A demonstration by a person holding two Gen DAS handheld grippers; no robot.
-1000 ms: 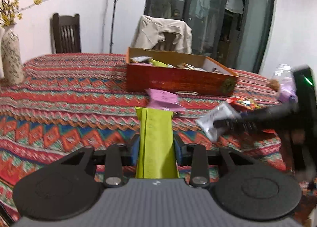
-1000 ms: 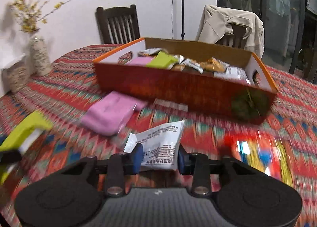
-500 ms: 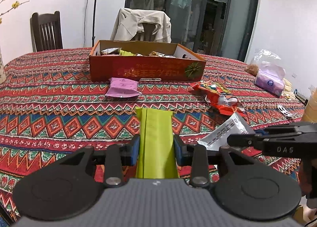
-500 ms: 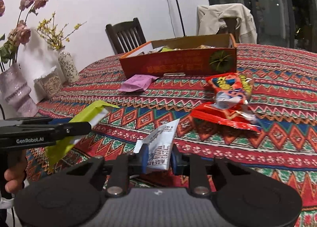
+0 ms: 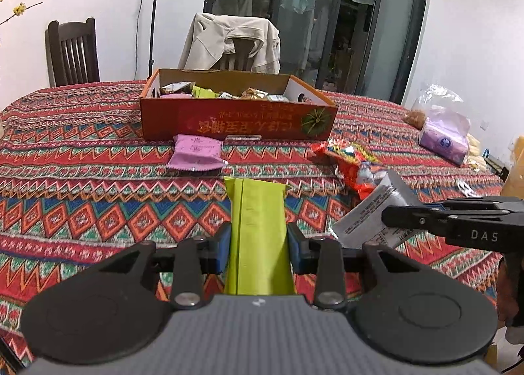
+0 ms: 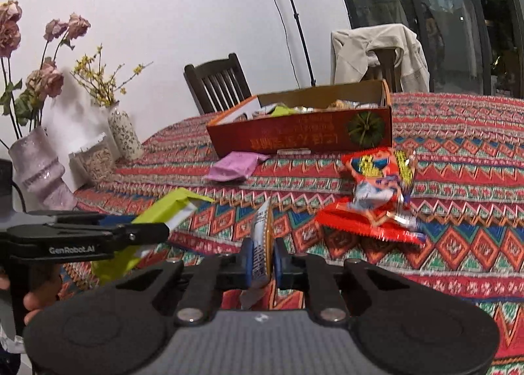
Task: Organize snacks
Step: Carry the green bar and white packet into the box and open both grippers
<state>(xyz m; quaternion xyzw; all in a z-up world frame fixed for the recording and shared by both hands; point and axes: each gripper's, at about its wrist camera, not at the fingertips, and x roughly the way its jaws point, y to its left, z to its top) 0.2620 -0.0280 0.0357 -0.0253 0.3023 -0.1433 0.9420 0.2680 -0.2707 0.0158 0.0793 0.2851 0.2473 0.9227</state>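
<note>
Left wrist view: a long orange cardboard box (image 5: 235,119) full of mixed snack packets sits toward the far edge of the bench (image 5: 82,185), which is covered by a woven cloth of red, blue and green zigzags. A flat pink foil packet (image 5: 196,153) lies just before the box's near wall, and a crinkled red snack bag (image 5: 348,159) lies off the box's right corner. A purple tissue pack (image 5: 443,139) rests near the bench's right edge. Nothing lies between the pads and the box but the pink packet. The left hand-held gripper (image 5: 258,247) stands narrowly parted, its blue pads pressed on the sides of a smooth lime-green wrapped bar (image 5: 257,234) that juts forward. At the right, the right hand-held gripper (image 5: 409,218) grips a silver-white printed sachet (image 5: 370,218).

Right wrist view: the same box (image 6: 304,136), pink packet (image 6: 237,165) and red bag (image 6: 376,198) lie ahead; glazed vases with dried flowers (image 6: 39,175) stand by the bench's left edge. The right hand-held gripper (image 6: 263,260), its jaws having just been closing, pinches the thin sachet (image 6: 262,241) edge-on. The left hand-held gripper (image 6: 157,231) holds the green bar (image 6: 163,214) at the left.
</note>
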